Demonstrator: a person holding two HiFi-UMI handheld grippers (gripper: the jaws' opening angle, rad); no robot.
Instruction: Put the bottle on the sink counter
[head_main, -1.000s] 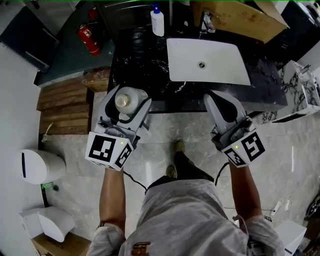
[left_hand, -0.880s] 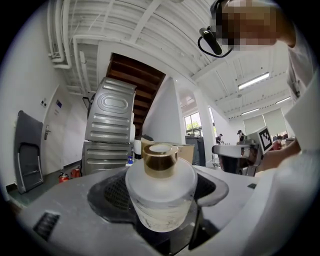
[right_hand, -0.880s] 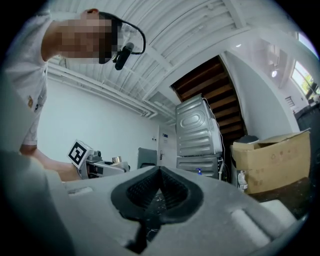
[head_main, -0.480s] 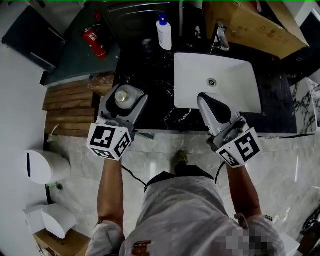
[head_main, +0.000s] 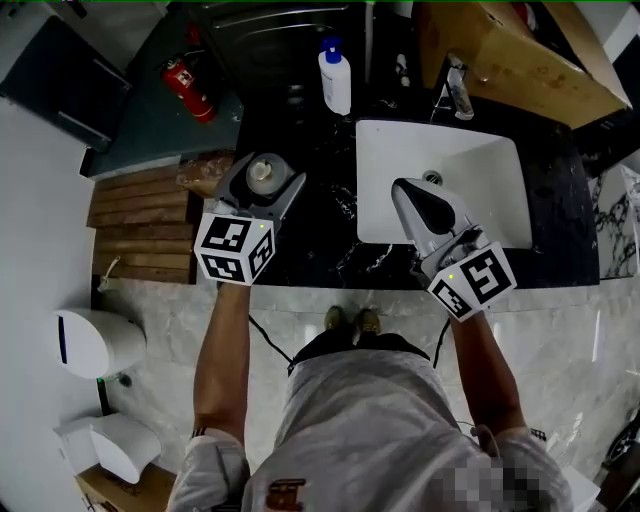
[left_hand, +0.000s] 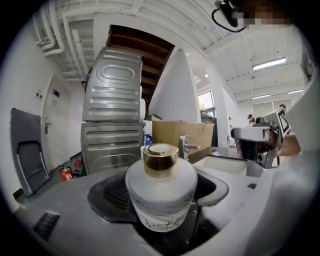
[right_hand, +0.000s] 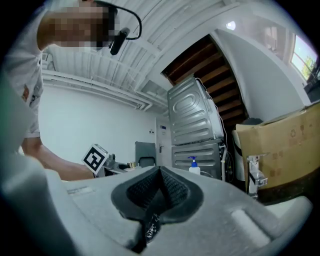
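A: Start big. What's the layout?

B: A black marble tabletop (head_main: 320, 215) with a white sink basin (head_main: 480, 170) set into its right half. A pump bottle (head_main: 336, 75) stands at the back edge.

A: And the grippers?

B: The left gripper (head_main: 262, 182) is over the left part of the tabletop. Its fingers (left_hand: 75, 210) are spread wide and clamped around the belly of the bottle (left_hand: 161, 192). The right gripper (right_hand: 159, 185) hovers over the front of the basin, its fingers pressed together with nothing in them.

A: Is the bottle down yet?

B: It's upright over the dark stone, left of the basin. I can't tell whether its base is touching.

A: How will it handle?

B: It's squat, round and white, with a gold cap (left_hand: 160, 160). I'd guess frosted glass or ceramic, which would make it rigid, smooth, fairly heavy for its size and easy to chip on stone. The widest part of the body is the right place to grip it. The cap is narrow and might come loose. It should be set down gently and level.
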